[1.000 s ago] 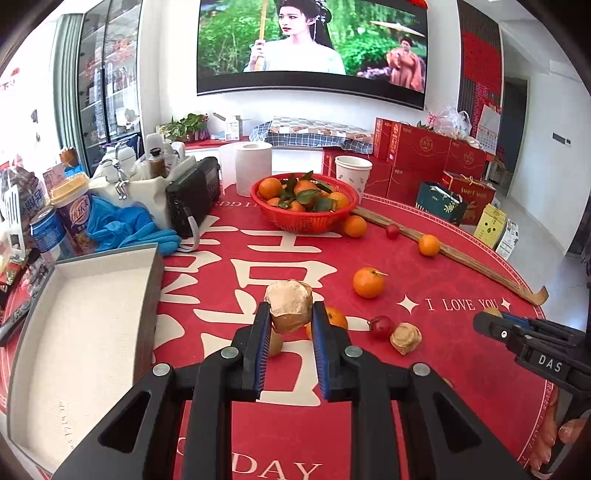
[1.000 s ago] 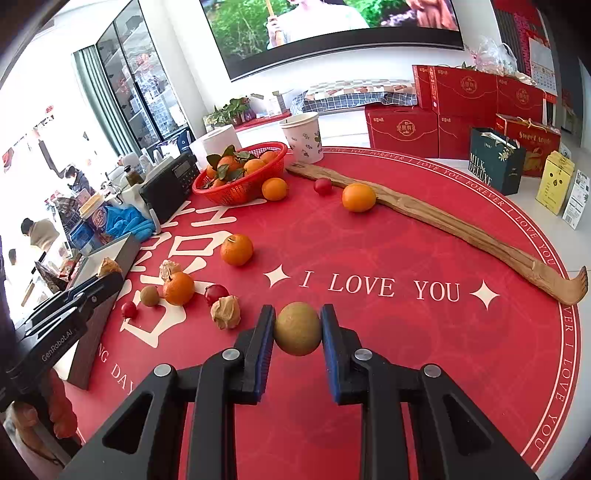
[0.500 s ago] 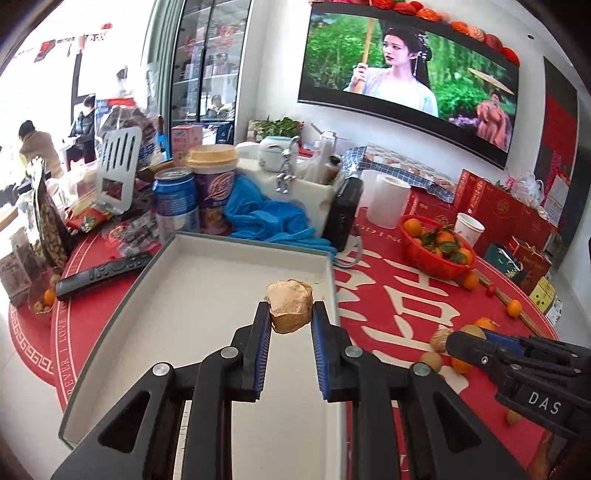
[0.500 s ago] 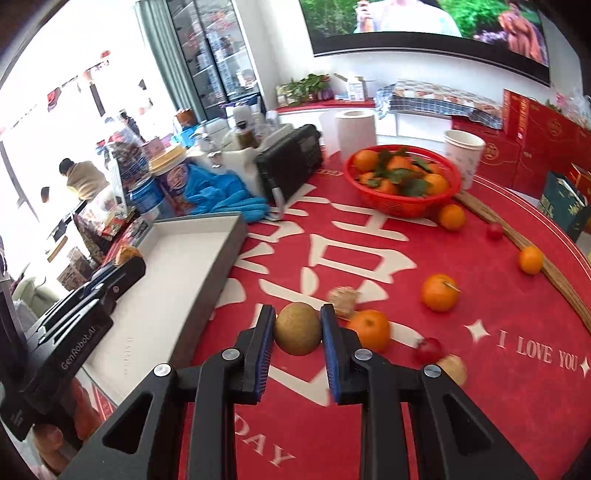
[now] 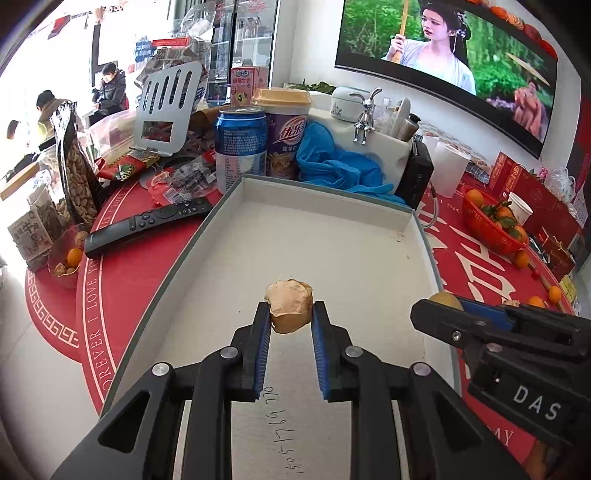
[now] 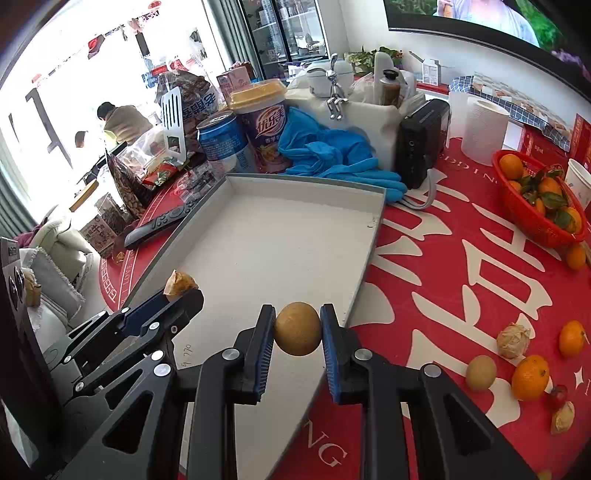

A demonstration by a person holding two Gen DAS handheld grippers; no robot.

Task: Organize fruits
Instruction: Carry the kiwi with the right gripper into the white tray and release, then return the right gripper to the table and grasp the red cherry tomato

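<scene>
Behind tray [image 5: 236,192] — blue can [image 5: 241,147], cup [image 5: 286,136], remote [image 5: 147,225] crowd.

Premises: home living/dining rm, poss. shop front. Evidence: lrg wall TV [image 5: 447,55] showing drama; round table w/ red festive cloth [image 6: 461,280]; snacks, drink can [image 5: 241,147], TV remote [image 5: 147,225]; red gift boxes [image 5: 517,181]; glass-door cabinets [image 6: 288,29]; people seated in bkgd [image 5: 107,88]

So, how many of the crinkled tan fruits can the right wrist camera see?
3 crinkled fruits. One sits in the left gripper over the tray; one lies on the red tablecloth near a loose orange; one lies lower, by the picture's right edge. Others may hide behind the grippers.
</scene>
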